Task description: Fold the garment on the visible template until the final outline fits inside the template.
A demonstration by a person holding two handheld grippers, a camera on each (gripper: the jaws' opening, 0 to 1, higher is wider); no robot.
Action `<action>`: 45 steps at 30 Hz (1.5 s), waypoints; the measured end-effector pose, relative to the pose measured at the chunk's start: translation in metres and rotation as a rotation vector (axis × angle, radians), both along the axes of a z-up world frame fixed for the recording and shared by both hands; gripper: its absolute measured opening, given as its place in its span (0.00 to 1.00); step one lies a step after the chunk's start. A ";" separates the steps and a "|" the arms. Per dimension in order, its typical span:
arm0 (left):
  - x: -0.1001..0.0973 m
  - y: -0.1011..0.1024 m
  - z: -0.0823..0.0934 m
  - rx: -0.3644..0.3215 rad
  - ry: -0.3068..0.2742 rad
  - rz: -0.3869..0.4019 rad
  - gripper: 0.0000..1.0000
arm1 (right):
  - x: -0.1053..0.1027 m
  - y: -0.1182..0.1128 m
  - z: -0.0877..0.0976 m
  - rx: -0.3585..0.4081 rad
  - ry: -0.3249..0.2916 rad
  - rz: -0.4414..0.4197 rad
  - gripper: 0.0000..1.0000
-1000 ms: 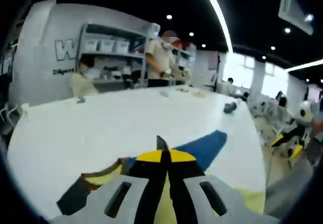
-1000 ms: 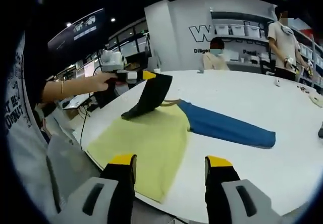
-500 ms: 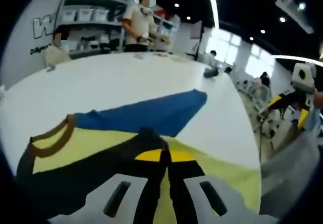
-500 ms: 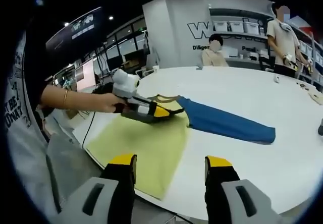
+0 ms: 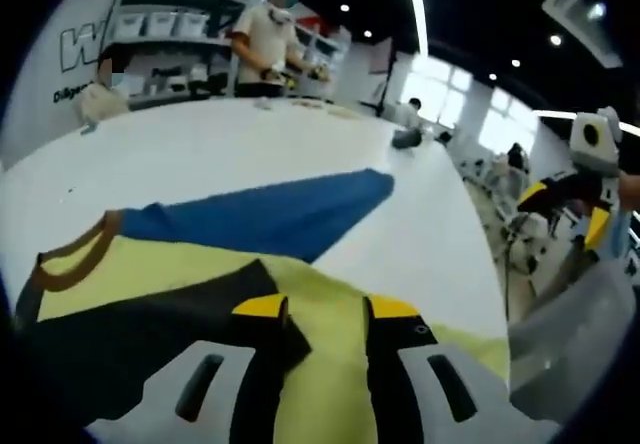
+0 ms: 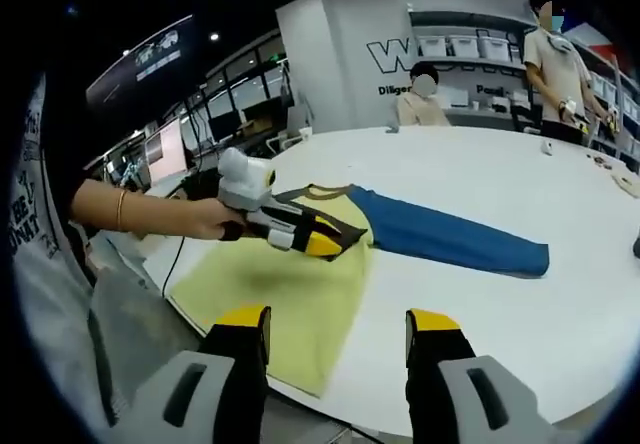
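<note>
Left gripper view: the left gripper (image 5: 325, 309) hangs low over the garment (image 5: 330, 294), jaws apart with yellow cloth showing between the yellow tips; nothing is clamped.
Garment: a yellow body, a black sleeve (image 5: 130, 339) folded over it at the left, a brown collar (image 5: 70, 264) further left, and a blue sleeve (image 5: 270, 214) stretched out flat across the white table (image 5: 220, 154).
Far right of that view: the right gripper (image 5: 575, 189) is held in the air off the table edge; I cannot tell its jaws from here.
Right gripper view, left side: a person's hand (image 6: 205, 219) holds the left gripper (image 6: 325, 244) with its tips just above the garment (image 6: 290, 294) near the collar.
Centre: the blue sleeve (image 6: 450, 244) lies straight toward the right on the table (image 6: 530, 314).
Bottom: the right gripper (image 6: 337, 329) sits back from the near table edge, jaws wide apart and empty.
Background: two people (image 6: 425, 104) by shelves (image 6: 470, 49).
</note>
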State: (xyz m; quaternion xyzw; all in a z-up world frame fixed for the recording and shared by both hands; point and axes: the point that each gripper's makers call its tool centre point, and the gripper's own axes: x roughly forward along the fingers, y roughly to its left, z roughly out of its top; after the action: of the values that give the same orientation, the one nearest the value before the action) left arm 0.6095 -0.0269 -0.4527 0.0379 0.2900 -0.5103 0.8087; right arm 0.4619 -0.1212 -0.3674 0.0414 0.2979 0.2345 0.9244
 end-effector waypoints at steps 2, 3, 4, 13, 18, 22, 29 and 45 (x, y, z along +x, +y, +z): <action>-0.002 0.005 0.001 0.006 -0.001 0.005 0.27 | 0.001 0.000 0.000 0.000 0.000 -0.002 0.51; -0.002 0.006 0.002 0.006 -0.001 0.006 0.28 | 0.001 0.000 0.000 0.000 -0.001 -0.002 0.51; -0.005 0.011 0.006 0.002 -0.005 0.017 0.29 | 0.002 0.000 -0.002 -0.001 -0.003 -0.002 0.51; -0.020 0.056 0.035 -0.020 -0.064 0.089 0.46 | 0.019 -0.008 -0.018 -0.026 0.024 0.014 0.51; -0.033 0.082 0.041 -0.001 -0.064 0.135 0.57 | 0.026 -0.019 -0.024 -0.027 0.021 0.004 0.50; -0.044 0.089 0.049 -0.004 -0.089 0.143 0.65 | 0.033 -0.030 -0.032 -0.031 0.040 -0.013 0.50; -0.075 0.141 0.084 -0.061 -0.182 0.161 0.81 | 0.050 -0.066 -0.034 -0.063 0.054 -0.075 0.48; -0.118 0.250 0.097 0.045 -0.209 0.404 0.90 | 0.106 -0.139 -0.042 -0.215 0.042 -0.161 0.44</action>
State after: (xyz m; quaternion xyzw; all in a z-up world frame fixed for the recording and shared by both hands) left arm 0.4917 0.2228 -0.3554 0.0496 0.2178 -0.3246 0.9191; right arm 0.5679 -0.2603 -0.4093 -0.0295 0.3361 0.1253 0.9330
